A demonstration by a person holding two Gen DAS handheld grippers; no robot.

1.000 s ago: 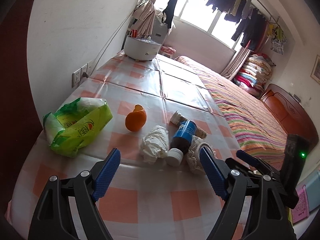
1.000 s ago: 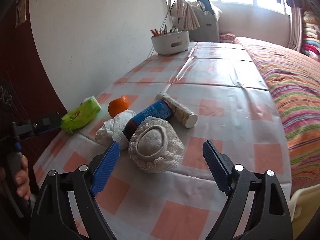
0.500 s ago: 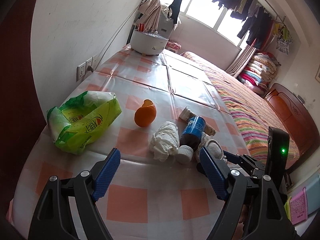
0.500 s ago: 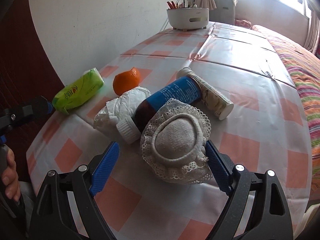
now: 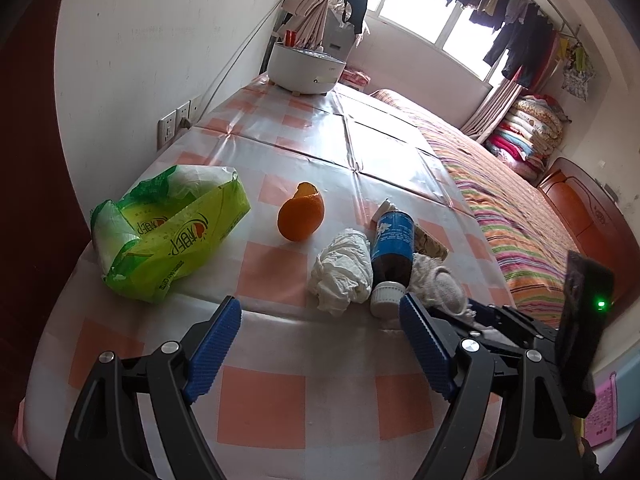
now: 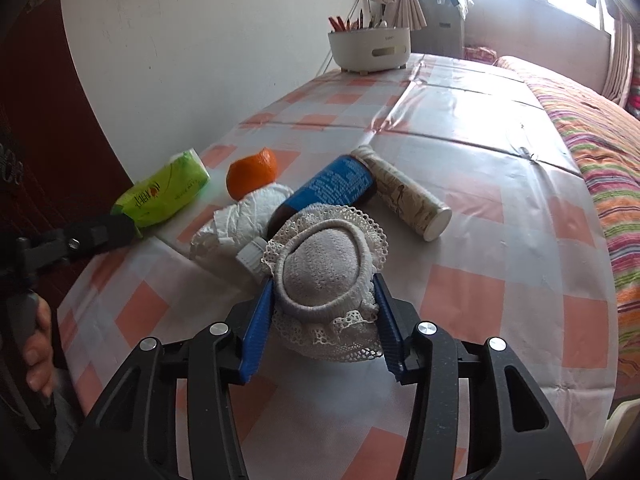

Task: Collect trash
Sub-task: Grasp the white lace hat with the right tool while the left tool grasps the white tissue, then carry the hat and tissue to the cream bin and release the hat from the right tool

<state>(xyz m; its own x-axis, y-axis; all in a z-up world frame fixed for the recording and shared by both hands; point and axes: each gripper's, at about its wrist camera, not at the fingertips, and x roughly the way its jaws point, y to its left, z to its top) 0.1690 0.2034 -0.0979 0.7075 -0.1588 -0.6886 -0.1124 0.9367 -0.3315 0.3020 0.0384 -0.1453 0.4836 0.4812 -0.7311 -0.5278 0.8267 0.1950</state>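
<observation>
A grey cloth with a lace frill (image 6: 320, 264) lies near the front of the checked table (image 6: 480, 184). My right gripper (image 6: 322, 286) is closing, and its blue pads press on both sides of the cloth. Behind the cloth lie a brown bottle with a blue label (image 6: 336, 184), a patterned tube (image 6: 404, 196), a crumpled white tissue (image 6: 248, 216) and an orange (image 6: 252, 172). My left gripper (image 5: 319, 302) hovers open over the table's front, just short of the tissue (image 5: 342, 272), with nothing between its fingers.
A green tissue pack (image 5: 172, 232) lies at the left by the wall. A white holder with pens (image 6: 370, 48) stands at the table's far end. A bed with a striped blanket (image 5: 512, 216) runs along the right. A hand (image 6: 38, 344) holds the left gripper's handle.
My right gripper has moved forward and down around the lace-frilled cloth, and its jaws have narrowed onto it. The left gripper has stayed open and almost still.
</observation>
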